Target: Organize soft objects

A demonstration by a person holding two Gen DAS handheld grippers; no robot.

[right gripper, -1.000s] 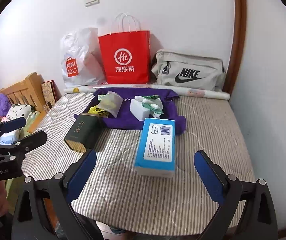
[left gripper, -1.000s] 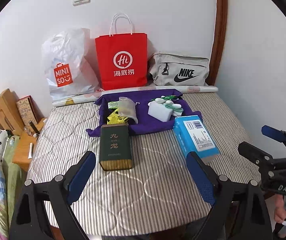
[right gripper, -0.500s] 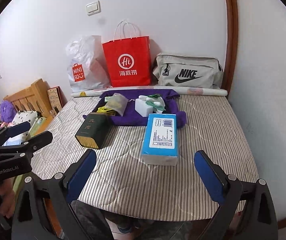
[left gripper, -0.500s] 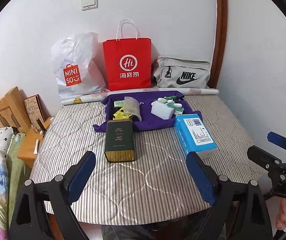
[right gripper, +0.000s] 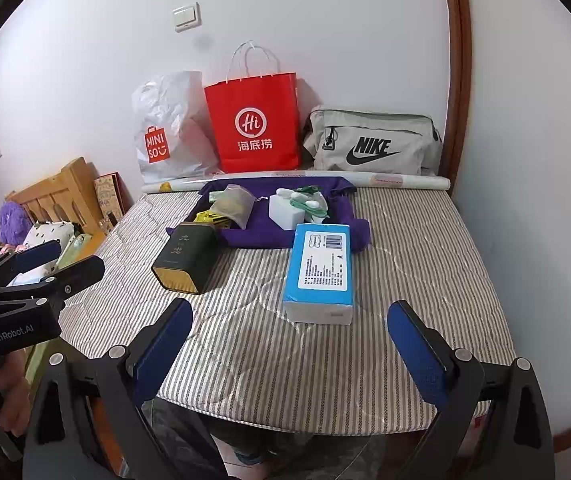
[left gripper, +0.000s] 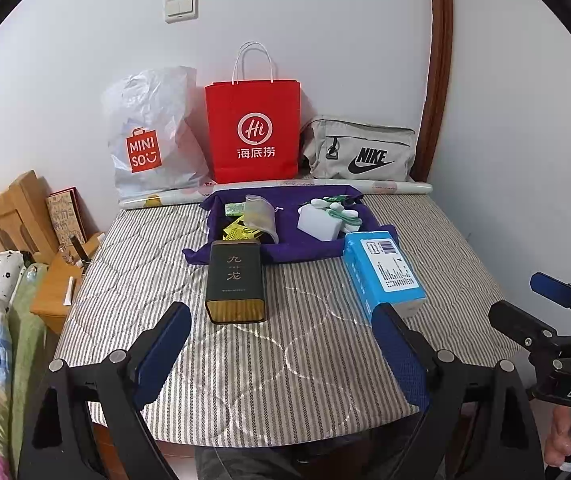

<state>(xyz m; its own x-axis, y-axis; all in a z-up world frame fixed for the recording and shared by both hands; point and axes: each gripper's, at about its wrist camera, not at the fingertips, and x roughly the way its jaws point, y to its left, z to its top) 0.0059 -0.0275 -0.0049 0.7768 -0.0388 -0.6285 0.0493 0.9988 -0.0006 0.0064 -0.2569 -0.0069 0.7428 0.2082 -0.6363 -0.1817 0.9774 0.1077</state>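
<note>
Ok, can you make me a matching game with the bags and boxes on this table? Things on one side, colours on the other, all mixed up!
Things:
1. paper bag with handles
2. Nike bag
3. box by the right gripper
4. cloth under the small items

Colours:
A. purple
B. blue
C. red
D. grey

Pairs: 1-C, 2-D, 3-B, 4-A
</note>
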